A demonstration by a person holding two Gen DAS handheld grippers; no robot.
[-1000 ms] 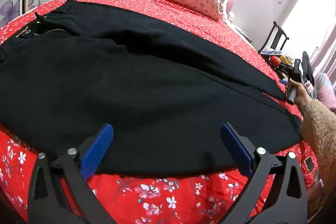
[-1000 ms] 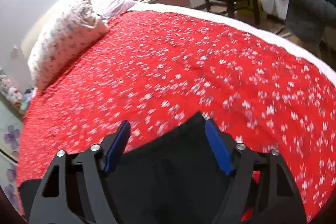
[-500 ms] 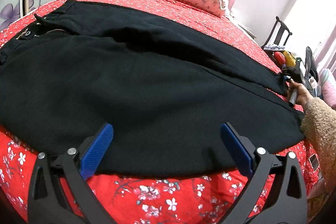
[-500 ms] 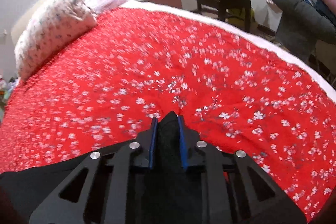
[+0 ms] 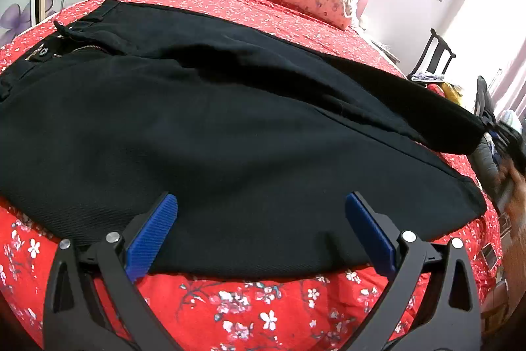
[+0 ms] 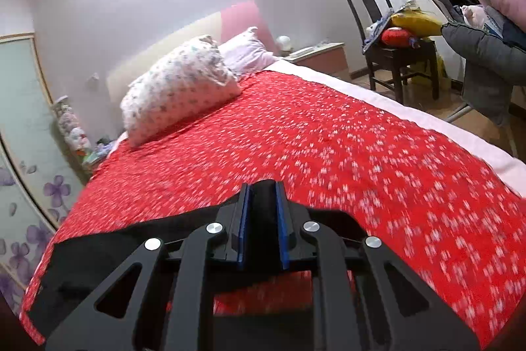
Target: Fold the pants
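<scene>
Black pants lie spread across the red flowered bedspread, waistband and zipper at the far left, legs running to the right. My left gripper is open, its blue pads over the near leg's edge, holding nothing. My right gripper is shut on the hem of the far pant leg and holds it lifted off the bed; black cloth trails back to the left. In the left wrist view that far leg's end is raised at the right, beside the blurred right hand.
A flowered pillow lies at the head of the bed. A dark chair piled with things and a rack with a grey coat stand beyond the bed's right side. A nightstand stands by the chair.
My right gripper closed on the far leg's hem and has lifted it up off the bedspread. My left gripper stayed open in place.
</scene>
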